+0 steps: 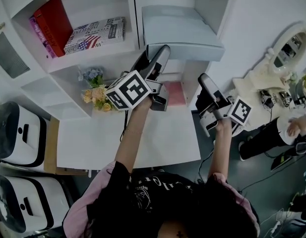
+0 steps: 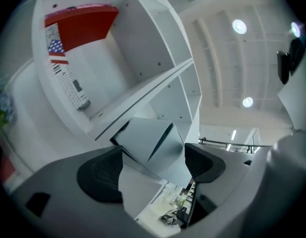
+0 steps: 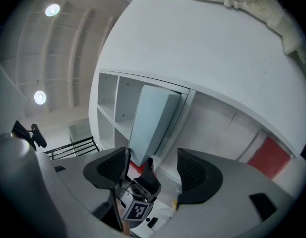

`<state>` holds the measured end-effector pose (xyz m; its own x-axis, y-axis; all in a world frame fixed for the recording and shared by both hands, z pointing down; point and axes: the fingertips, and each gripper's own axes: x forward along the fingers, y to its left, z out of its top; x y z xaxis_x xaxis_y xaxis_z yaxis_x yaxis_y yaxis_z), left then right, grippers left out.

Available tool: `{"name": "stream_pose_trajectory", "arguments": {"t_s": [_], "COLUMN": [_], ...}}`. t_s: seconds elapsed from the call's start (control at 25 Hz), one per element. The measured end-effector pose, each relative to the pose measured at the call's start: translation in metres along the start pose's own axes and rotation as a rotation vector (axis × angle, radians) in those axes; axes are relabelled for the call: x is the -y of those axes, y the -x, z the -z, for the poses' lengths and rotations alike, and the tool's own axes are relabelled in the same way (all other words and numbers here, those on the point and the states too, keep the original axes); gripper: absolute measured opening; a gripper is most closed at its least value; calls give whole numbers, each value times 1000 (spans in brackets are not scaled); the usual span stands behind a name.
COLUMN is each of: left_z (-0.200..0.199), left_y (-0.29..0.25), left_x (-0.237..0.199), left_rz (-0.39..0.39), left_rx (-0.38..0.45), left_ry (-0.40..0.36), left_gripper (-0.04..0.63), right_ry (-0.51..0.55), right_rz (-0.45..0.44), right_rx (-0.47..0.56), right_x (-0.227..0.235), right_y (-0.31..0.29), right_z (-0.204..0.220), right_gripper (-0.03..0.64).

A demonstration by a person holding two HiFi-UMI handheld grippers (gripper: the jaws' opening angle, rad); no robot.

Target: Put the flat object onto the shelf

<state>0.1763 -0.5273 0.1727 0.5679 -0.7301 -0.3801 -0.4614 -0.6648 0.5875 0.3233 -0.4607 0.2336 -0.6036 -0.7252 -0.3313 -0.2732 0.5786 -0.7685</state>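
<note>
Left hand-held gripper point(image 2: 153, 156) gapes at shelved flat object point(image 1: 180, 29).

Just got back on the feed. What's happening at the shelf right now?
A person is working at the white shelf with a gripper in each hand. The pale blue-grey flat object sits partly inside a shelf compartment, its near end projecting from the front. The left gripper is at that near end with its jaws apart. The right gripper hangs back, open and empty.
</note>
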Motion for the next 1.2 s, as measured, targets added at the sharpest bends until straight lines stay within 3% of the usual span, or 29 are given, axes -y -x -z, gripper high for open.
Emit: {"name": "stream_pose_trajectory", "arguments": {"t_s": [0.08,0.24,0.48,0.76,1.2], "left_z": [3,2,-3,35,71], "left_y": [4,17,46,93,199], "left_x": [3,9,12,-14,-57], "left_rz": [12,63,74,49,-5], "left_rx": [-31,-46,-40,-202,-387], "left_ry": [-64,-93,-203,-153,-113], "left_gripper": [393,397,396,396,396], "right_ry": [-15,-32,9,80,229], "right_rz": [5,13,1,3,154], "right_rx": [-13,-43,-80,-95,-177], "right_x": [3,7,1,-11,-12], "right_y": [-1,-3,-7,-9,-10], "right_z": [9,29,60,105,206], "right_gripper": [314,314,314,314,313]}}
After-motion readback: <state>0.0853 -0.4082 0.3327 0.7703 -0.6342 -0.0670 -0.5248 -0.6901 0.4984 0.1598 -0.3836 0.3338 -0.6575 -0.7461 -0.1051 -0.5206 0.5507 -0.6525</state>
